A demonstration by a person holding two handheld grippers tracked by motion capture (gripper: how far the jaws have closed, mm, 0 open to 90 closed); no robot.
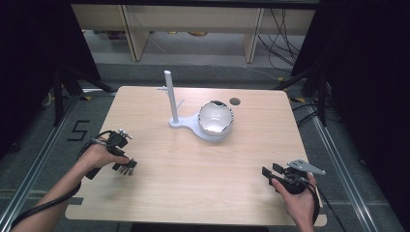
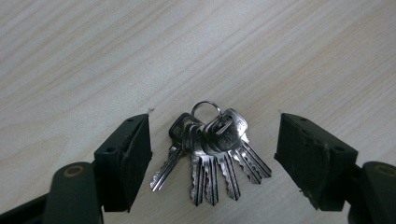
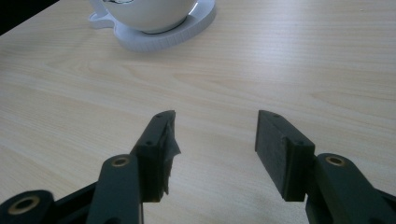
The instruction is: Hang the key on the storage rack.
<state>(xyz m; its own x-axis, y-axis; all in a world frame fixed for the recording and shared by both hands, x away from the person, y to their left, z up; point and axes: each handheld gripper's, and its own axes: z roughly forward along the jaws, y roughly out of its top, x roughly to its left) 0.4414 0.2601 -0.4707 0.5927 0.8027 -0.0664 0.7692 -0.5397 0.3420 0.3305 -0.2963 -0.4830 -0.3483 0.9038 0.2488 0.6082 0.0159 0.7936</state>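
A bunch of silver keys (image 2: pixel 212 151) on a ring lies flat on the wooden table (image 1: pixel 193 169), seen near the left edge in the high view (image 1: pixel 126 167). My left gripper (image 2: pixel 214 122) stands open straddling the keys, one jaw on each side, not touching them; a hand holds it at the table's left (image 1: pixel 121 164). My right gripper (image 3: pixel 215 116) is open over bare wood at the front right (image 1: pixel 270 170). A white bowl (image 1: pixel 215 118) rests on a white stand base (image 1: pixel 208 134) with an upright post (image 1: pixel 170 96).
The bowl (image 3: pixel 149 11) and its base (image 3: pixel 163 37) lie ahead of the right gripper. A dark round hole (image 1: pixel 235 101) sits in the table near the back edge. Black stands and cables surround the table; shelving stands behind it.
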